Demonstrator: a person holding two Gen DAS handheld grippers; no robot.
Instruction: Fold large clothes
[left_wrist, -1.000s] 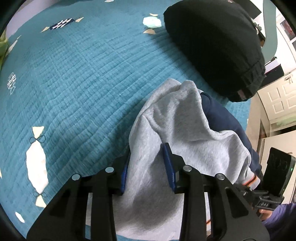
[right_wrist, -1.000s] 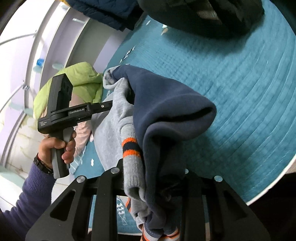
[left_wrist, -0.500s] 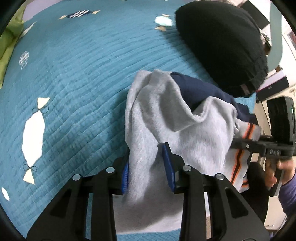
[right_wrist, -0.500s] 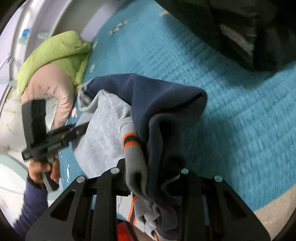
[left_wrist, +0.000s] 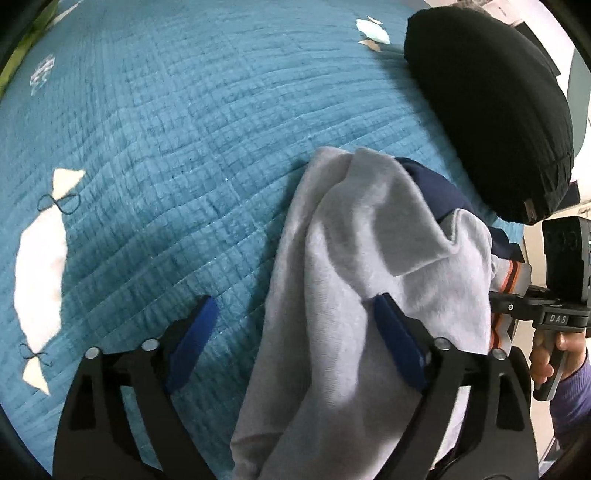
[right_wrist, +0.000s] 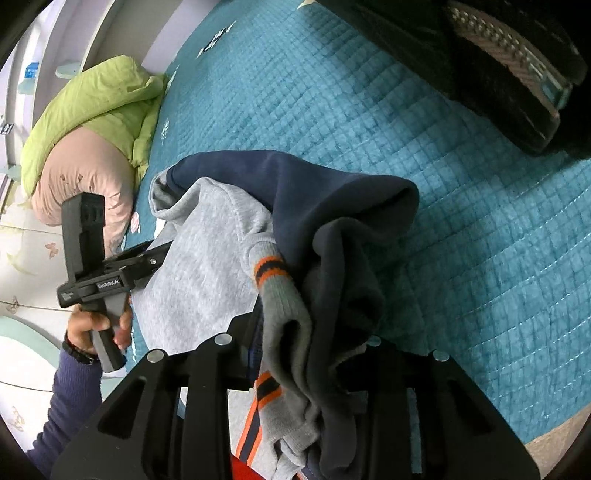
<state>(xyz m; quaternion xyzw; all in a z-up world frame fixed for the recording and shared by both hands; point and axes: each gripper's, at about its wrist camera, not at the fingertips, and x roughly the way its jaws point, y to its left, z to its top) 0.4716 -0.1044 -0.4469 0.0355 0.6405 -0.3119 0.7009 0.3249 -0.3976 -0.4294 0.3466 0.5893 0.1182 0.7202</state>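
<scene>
Left wrist view: your left gripper (left_wrist: 291, 325) is opening, the sweatshirt (left_wrist: 369, 266) loose on the near-right quilt (left_wrist: 184, 147). Your right gripper (right_wrist: 306, 343) clamps the bunched cuff but is easing open, so the fold may slump.

The sweatshirt (left_wrist: 369, 258) is grey on one side and navy blue on the other side, and it has a ribbed grey cuff with orange and dark stripes (right_wrist: 271, 271). It is bunched and partly folded, not flat. Its lower part lies on a teal quilted bedcover (left_wrist: 166, 147), near the edge of the bed, and the rest hangs in loose folds. The grey fleece faces up in the left wrist view, while the navy layer drapes over the grey one in the right wrist view.
</scene>
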